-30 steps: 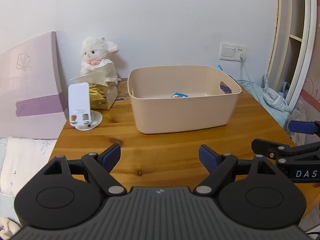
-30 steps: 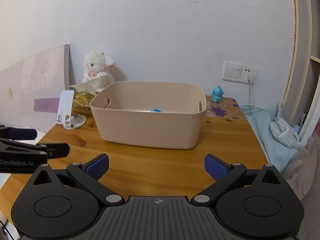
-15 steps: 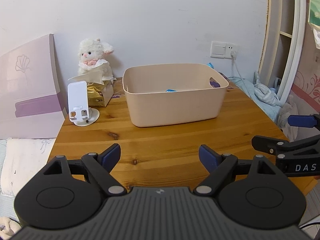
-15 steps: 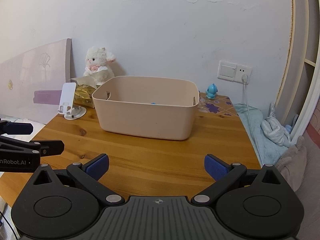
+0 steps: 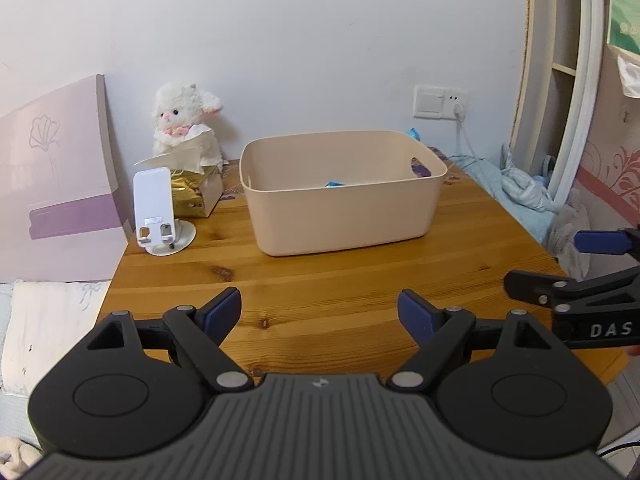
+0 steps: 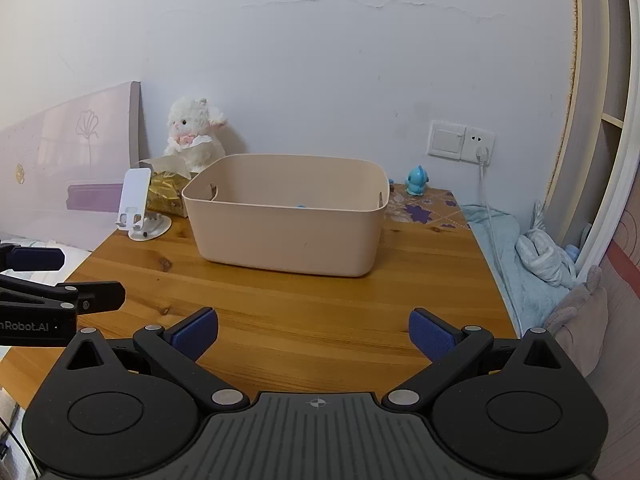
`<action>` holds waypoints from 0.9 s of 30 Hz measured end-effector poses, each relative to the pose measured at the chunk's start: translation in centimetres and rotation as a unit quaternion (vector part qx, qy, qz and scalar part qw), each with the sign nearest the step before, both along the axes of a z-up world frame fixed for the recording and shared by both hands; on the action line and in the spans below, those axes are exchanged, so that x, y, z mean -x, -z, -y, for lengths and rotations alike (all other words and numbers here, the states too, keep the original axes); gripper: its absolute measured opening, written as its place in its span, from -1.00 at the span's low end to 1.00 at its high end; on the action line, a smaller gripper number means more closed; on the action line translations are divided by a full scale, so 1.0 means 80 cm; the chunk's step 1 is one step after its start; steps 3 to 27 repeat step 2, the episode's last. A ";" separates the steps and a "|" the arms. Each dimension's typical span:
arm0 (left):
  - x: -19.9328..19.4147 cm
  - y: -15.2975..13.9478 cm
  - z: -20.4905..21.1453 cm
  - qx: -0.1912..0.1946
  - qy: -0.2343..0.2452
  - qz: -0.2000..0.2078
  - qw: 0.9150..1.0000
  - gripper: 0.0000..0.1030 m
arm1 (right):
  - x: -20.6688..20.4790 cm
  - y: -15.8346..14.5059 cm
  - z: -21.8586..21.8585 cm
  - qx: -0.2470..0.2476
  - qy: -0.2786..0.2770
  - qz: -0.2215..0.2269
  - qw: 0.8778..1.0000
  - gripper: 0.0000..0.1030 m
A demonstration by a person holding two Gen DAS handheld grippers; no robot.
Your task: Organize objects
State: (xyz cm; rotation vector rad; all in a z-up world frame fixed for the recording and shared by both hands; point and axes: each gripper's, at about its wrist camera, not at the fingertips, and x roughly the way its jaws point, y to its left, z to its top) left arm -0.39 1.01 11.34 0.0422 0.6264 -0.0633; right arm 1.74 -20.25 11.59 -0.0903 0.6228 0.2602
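Claws fill the bottom of both views: the left claw (image 5: 320, 314) and the right claw (image 6: 314, 332) each stand spread wide, blue pads (image 5: 222, 312) well apart, with nothing between them and only bare desk (image 5: 340, 280) beneath, touching nothing. Each also shows at the edge of the other's view, the right one at the right edge of the left view and the left one at the left edge of the right view, so they hang side by side over the near edge, likely pulled back from the work. Past them, at mid-frame, sits the beige bin (image 5: 344, 208), open side up, central on the desk, probably so either claw can drop things in; a small blue item (image 5: 335, 184) already lies on its floor. Left of the bin stands a white phone stand (image 5: 156, 210), upright on its round base, and behind it a gold tissue box (image 5: 196, 194) with a plush lamb (image 5: 180, 118) against the wall, seemingly parked out of the way. In the right view, a little blue figure (image 6: 418, 180) stands by the wall, right of the bin, still outside it.
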 end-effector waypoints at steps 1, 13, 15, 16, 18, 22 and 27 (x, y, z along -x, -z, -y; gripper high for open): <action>0.001 0.000 0.000 0.001 -0.001 0.000 1.000 0.67 | -0.001 0.001 -0.001 0.001 -0.001 -0.001 1.000 1.00; 0.000 -0.001 -0.001 0.002 -0.002 0.000 1.000 0.67 | -0.001 0.002 -0.002 0.001 -0.002 -0.002 1.000 1.00; 0.000 -0.001 -0.001 0.002 -0.002 0.000 1.000 0.67 | -0.001 0.002 -0.002 0.001 -0.002 -0.002 1.000 1.00; 0.000 -0.001 -0.001 0.002 -0.002 0.000 1.000 0.67 | -0.001 0.002 -0.002 0.001 -0.002 -0.002 1.000 1.00; 0.000 -0.001 -0.001 0.002 -0.002 0.000 1.000 0.67 | -0.001 0.002 -0.002 0.001 -0.002 -0.002 1.000 1.00; 0.000 -0.001 -0.001 0.002 -0.002 0.000 1.000 0.67 | -0.001 0.002 -0.002 0.001 -0.002 -0.002 1.000 1.00; 0.000 -0.001 -0.001 0.002 -0.002 0.000 1.000 0.67 | -0.001 0.002 -0.002 0.001 -0.002 -0.002 1.000 1.00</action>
